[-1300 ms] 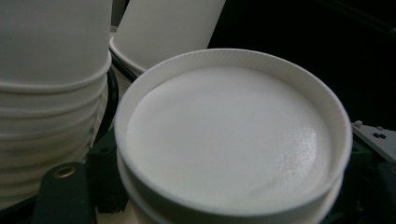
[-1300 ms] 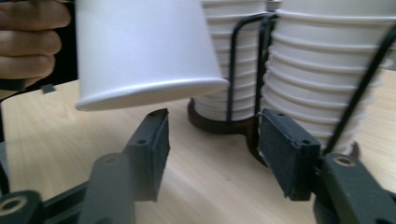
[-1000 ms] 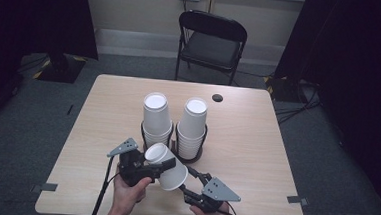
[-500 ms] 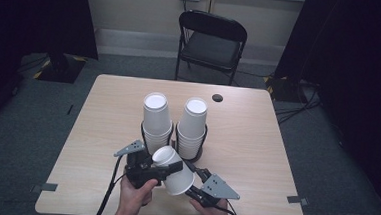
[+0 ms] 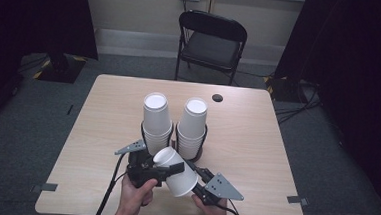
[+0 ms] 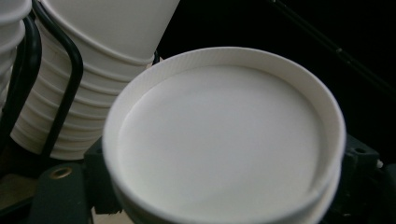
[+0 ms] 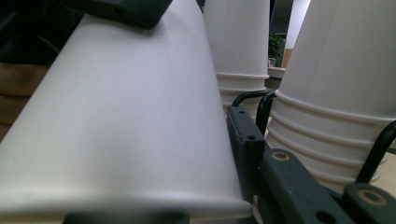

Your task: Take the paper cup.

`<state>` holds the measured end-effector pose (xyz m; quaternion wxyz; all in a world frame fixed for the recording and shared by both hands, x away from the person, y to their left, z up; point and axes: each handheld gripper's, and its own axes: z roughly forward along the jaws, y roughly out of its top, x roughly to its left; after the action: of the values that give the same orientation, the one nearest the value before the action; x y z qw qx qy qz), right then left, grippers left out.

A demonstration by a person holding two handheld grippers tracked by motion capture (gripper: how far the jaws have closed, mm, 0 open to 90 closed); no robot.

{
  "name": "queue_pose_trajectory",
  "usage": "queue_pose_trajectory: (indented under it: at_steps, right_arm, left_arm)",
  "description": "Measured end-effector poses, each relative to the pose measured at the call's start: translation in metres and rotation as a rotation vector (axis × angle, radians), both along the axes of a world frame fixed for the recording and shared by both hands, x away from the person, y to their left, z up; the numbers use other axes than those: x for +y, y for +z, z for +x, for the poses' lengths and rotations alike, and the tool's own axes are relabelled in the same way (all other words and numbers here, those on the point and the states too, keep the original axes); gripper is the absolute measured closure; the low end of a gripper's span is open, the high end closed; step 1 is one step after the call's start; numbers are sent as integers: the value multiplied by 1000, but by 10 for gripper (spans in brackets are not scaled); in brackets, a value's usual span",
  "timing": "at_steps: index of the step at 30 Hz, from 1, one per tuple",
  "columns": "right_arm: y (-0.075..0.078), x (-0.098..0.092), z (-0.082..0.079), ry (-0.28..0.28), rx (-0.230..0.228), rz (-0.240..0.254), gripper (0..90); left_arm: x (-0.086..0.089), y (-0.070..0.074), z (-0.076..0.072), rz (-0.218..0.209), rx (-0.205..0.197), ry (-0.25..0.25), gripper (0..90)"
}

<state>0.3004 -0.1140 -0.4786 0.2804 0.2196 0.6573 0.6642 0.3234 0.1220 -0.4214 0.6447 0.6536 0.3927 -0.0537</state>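
A white paper cup (image 5: 177, 174) lies tilted in the air over the table's front, base up-left, mouth down-right. My right gripper (image 5: 194, 182) has just been closing and is shut on its wide end; one jaw presses the cup's side (image 7: 116, 116) in the right gripper view. My left gripper (image 5: 174, 168) has just been opening, and one jaw still lies along the cup's wall near the base. The cup's base (image 6: 219, 140) faces the camera in the left gripper view. Behind stand two stacks of upturned cups (image 5: 156, 118) (image 5: 193, 122) in black wire holders (image 5: 176, 136).
The wooden table (image 5: 102, 132) has bare room left and right of the stacks. A small black disc (image 5: 217, 97) lies near its far edge. A black folding chair (image 5: 210, 43) stands behind the table. Both hands are at the front edge.
The cup has shifted slightly right and toward the front edge. The right gripper's jaws have drawn in around its wide end. The stacks have not moved.
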Motion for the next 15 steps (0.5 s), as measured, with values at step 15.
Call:
queue_pose_trajectory:
  at_steps: [15]
  right_arm:
    - [3, -3, -4, 5, -12, -6, 844]
  left_arm:
    - [10, -3, 0, 19, -47, 9, 116]
